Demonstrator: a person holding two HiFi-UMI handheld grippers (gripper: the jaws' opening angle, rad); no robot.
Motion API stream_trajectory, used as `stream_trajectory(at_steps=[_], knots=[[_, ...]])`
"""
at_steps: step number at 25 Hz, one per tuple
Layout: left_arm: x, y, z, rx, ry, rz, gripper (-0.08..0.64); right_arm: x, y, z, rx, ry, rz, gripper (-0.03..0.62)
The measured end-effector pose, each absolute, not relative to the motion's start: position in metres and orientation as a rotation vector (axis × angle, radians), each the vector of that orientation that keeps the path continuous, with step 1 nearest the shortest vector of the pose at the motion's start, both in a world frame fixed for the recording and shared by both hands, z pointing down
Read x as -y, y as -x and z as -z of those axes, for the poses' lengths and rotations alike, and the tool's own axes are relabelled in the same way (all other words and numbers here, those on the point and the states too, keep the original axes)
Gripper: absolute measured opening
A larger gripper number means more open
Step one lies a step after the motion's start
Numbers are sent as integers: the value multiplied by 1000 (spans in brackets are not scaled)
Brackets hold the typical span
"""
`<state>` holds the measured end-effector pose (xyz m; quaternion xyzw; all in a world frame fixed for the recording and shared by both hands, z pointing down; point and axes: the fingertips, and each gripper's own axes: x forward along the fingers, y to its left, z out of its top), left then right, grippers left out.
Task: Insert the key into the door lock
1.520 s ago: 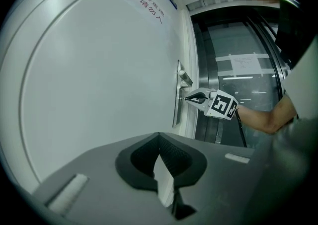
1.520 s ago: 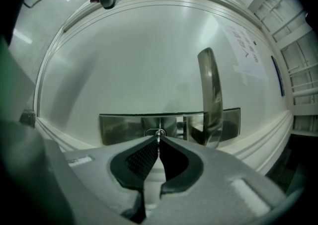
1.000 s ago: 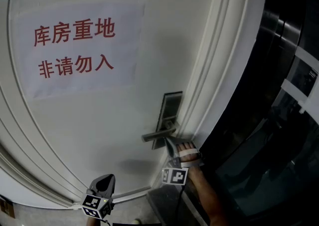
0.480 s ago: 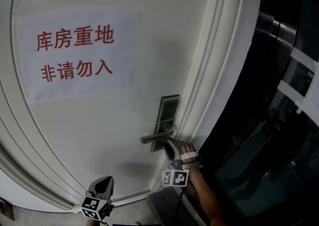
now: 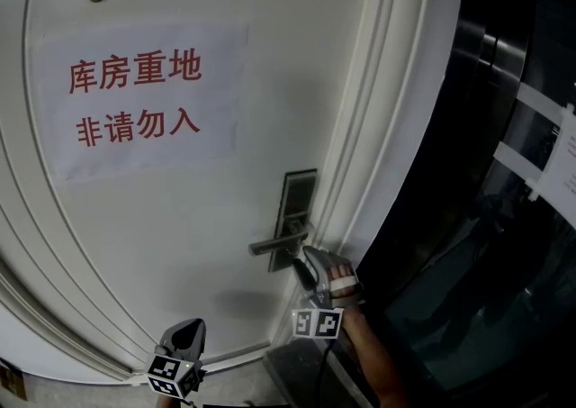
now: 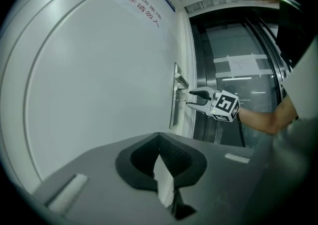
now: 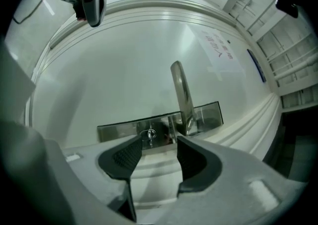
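Key point(image 7: 150, 134): sat in the keyhole of the lock plate point(image 7: 119, 130), its head sticking out toward me, not held.
R claw point(image 7: 159, 143): jaws were opening, already spread wide; key just ahead of my tips, close by one pad, pads off it, nothing pinched.
L claw point(image 6: 159, 138): pads pressed together, nothing seen btwn them; I held it low, well apart from the lock.
Handle point(image 7: 181, 95): metal lever on the same plate, right beside the key.
Door point(image 5: 180, 235): white; paper sign point(image 5: 135, 100) w/ red characters up above the lock.
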<state>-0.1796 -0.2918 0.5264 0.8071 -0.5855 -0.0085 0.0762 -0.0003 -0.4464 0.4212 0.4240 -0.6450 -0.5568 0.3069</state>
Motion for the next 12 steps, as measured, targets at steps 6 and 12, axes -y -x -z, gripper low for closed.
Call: stream_trajectory(at_steps=[6,12], knots=[[285,178,-526,1758,-2422,24,3,436,-11,-419,1976,-1249,1166,136],[277,173,-523,1760,-2431,28,3,420,-19,-423,2237,-1330,917,3]])
